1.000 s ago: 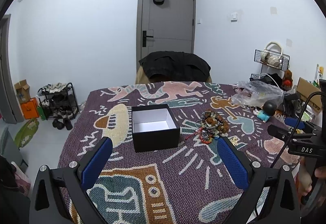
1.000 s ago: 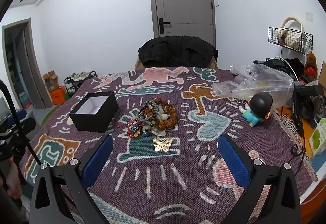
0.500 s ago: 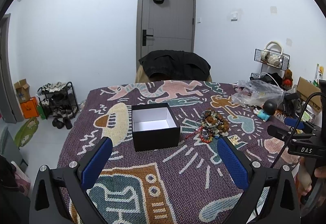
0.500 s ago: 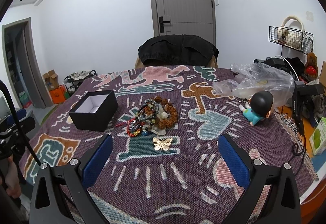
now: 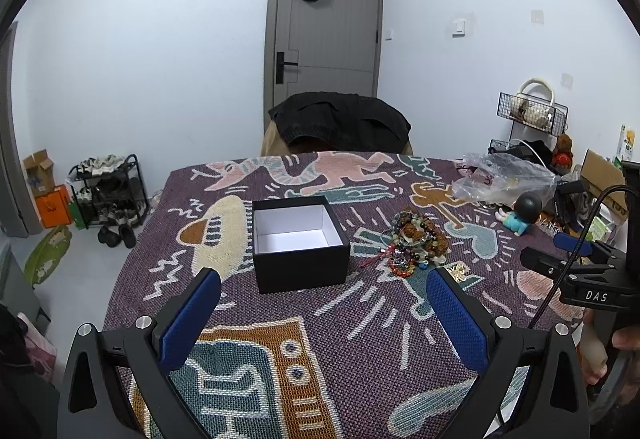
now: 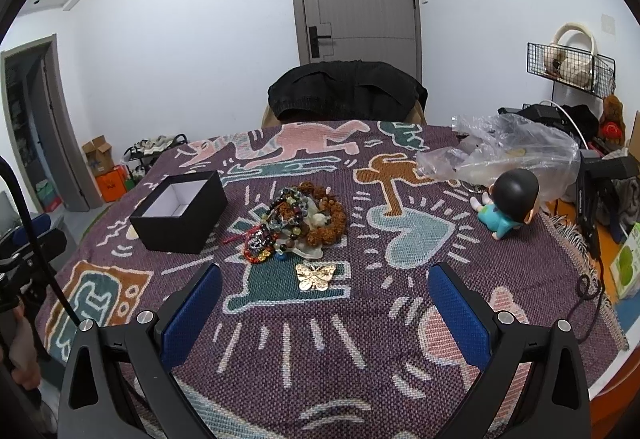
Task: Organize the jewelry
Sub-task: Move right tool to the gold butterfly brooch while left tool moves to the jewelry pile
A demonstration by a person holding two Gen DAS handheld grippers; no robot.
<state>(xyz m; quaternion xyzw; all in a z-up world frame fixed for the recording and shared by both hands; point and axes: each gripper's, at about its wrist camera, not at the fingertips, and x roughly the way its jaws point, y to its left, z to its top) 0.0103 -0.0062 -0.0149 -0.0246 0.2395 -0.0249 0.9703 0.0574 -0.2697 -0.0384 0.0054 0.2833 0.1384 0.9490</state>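
A black open box point(image 5: 299, 242) with a white empty inside stands on the patterned cloth; it also shows in the right wrist view point(image 6: 181, 211). A pile of bead bracelets point(image 5: 416, 239) lies to its right, also in the right wrist view point(image 6: 300, 219). A gold butterfly piece point(image 6: 316, 276) lies in front of the pile. My left gripper point(image 5: 322, 305) is open and empty, held above the cloth in front of the box. My right gripper point(image 6: 324, 305) is open and empty, just short of the butterfly.
A doll with a black head point(image 6: 508, 201) and a crumpled clear plastic bag point(image 6: 504, 155) lie at the right. A chair with a black jacket point(image 6: 346, 91) stands behind the table. The right table edge point(image 6: 612, 371) is near.
Both grippers have drifted slightly forward toward the box and the jewelry pile. Both stay open and empty.
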